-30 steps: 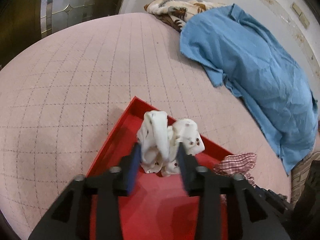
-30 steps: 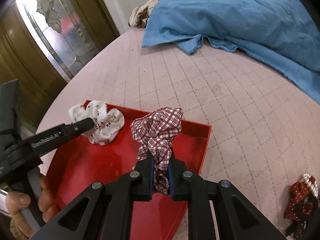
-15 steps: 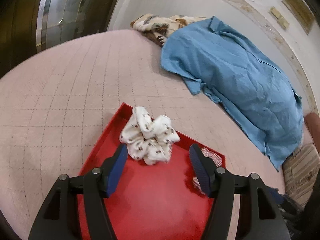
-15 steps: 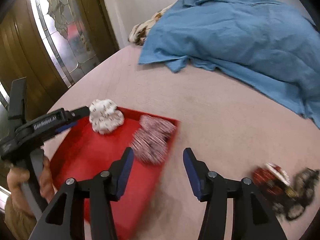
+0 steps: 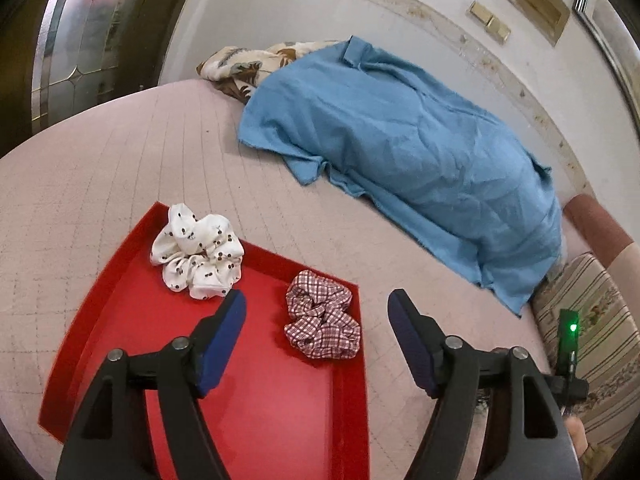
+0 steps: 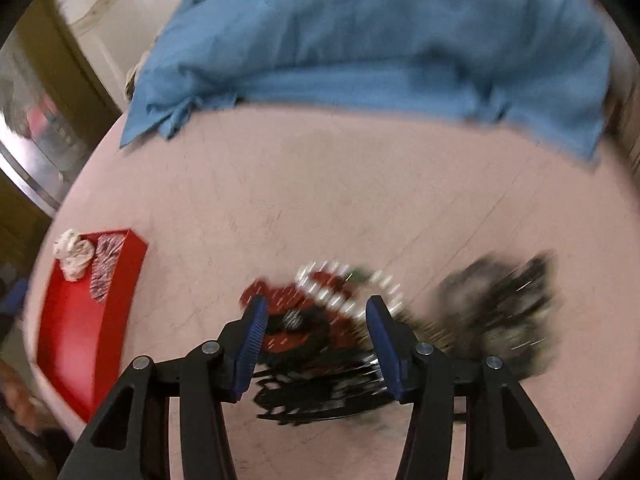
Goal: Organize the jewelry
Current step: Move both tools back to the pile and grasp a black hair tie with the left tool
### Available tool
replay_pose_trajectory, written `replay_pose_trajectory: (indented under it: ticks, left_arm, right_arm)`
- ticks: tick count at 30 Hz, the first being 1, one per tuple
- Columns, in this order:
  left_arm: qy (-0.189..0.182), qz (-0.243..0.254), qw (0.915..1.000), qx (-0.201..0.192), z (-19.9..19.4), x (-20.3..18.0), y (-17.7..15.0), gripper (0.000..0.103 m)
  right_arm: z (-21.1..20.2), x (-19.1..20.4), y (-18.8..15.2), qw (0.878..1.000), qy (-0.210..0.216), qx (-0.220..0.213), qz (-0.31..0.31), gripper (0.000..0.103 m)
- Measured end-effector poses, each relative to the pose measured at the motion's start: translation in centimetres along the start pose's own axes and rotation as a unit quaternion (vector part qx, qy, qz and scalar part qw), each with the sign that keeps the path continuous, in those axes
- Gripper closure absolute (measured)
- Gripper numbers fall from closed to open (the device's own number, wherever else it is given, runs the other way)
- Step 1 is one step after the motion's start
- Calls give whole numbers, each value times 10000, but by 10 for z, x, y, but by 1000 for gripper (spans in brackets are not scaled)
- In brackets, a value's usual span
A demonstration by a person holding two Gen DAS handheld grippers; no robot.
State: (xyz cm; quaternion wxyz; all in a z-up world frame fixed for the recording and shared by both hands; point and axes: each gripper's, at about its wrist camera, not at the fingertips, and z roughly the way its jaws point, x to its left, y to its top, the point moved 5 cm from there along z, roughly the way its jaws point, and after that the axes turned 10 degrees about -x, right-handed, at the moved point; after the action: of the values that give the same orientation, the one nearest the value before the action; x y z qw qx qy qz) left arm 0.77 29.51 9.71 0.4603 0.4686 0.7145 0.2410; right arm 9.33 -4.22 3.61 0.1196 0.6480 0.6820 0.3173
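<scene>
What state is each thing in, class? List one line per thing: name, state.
Left gripper: jaws open, empty.
Right gripper: jaws open, empty.
White scrunchie: lying in tray.
Plaid scrunchie: lying in tray.
Red tray: holding both scrunchies.
Red accessory: on bed, blurred.

The red tray (image 5: 256, 412) looks smooth, faintly glossy plastic, both scrunchies (white spotted (image 5: 198, 251), red plaid (image 5: 321, 315)) soft matt cloth, the pink bedcover (image 5: 100, 184) quilted fabric.

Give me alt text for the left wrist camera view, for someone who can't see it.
A red tray on a pink quilted bed holds a white spotted scrunchie and a red checked scrunchie, lying apart. The open left gripper hovers above, holding nothing. A blue cloth lies crumpled behind.
</scene>
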Motion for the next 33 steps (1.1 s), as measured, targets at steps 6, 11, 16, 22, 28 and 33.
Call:
replay_pose_trajectory:
  ticks: [6,11,16,22,28,33]
  left_arm:
    - [-43,145,9998,92,4,-5,-6,31]
    - [-129,198,9996,140,2,-11,-9,31]
    - [-385,479,9976,315,-4,-38,-26,31]
    - [-727,809,9901,886,-5,-82,-66,31]
    - [-1018,542,9806,1583,14,-121,-95,47]
    - [-940,339,9743,2021,51,-143,-118,47]
  right_arm:
    - [-2,73,-76,9798,1654,1094,-268,51]
    - [-47,94,-124,9708,1773,1172,-1110,51]
    - [-81,34,-132,9892,1055,750,-688,50]
    - [-108,-27,-124,9987,474,20,159,50]
    - [-99,-49,-105,9946,598,-498,688,50]
    - [-90,-64,-91,9911,726,-714,859,50]
